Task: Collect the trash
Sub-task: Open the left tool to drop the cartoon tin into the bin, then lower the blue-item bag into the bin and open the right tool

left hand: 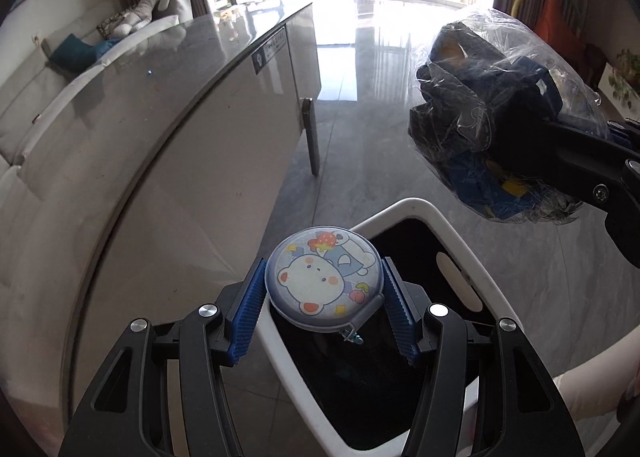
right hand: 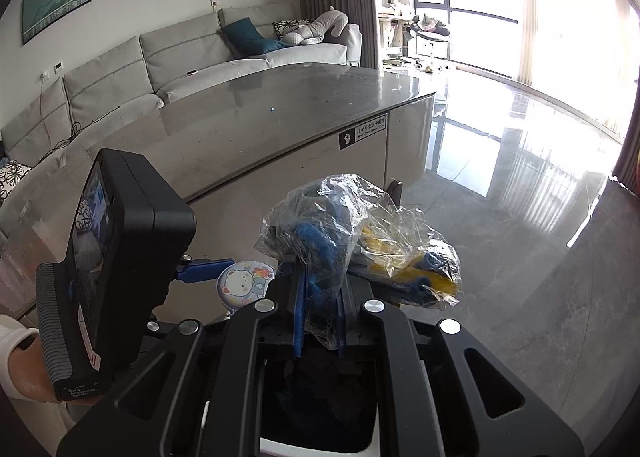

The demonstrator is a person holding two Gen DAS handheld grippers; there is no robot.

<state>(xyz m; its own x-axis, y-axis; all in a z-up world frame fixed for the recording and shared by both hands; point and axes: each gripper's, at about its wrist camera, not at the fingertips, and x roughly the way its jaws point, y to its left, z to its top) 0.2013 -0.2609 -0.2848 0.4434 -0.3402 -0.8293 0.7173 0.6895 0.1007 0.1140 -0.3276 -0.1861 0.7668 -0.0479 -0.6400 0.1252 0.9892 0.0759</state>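
Nearest, left gripper (left hand: 324, 299) clamped on a round cartoon-bear pouch (left hand: 323, 280), blue ribbed pads touching both its sides, held over the near-left rim of a white trash bin (left hand: 460, 241) with a black liner. To the right and higher, right gripper (right hand: 320, 321) pinched nearly closed on a crumpled clear plastic bag (right hand: 352, 233) of blue and yellow scraps, above the bin's opening. Left of the bin, a grey-topped table (left hand: 168, 97). Beyond, glossy grey floor (right hand: 520, 257); farther left, a pale sofa (right hand: 168, 57) with a teal cushion (right hand: 248, 35).
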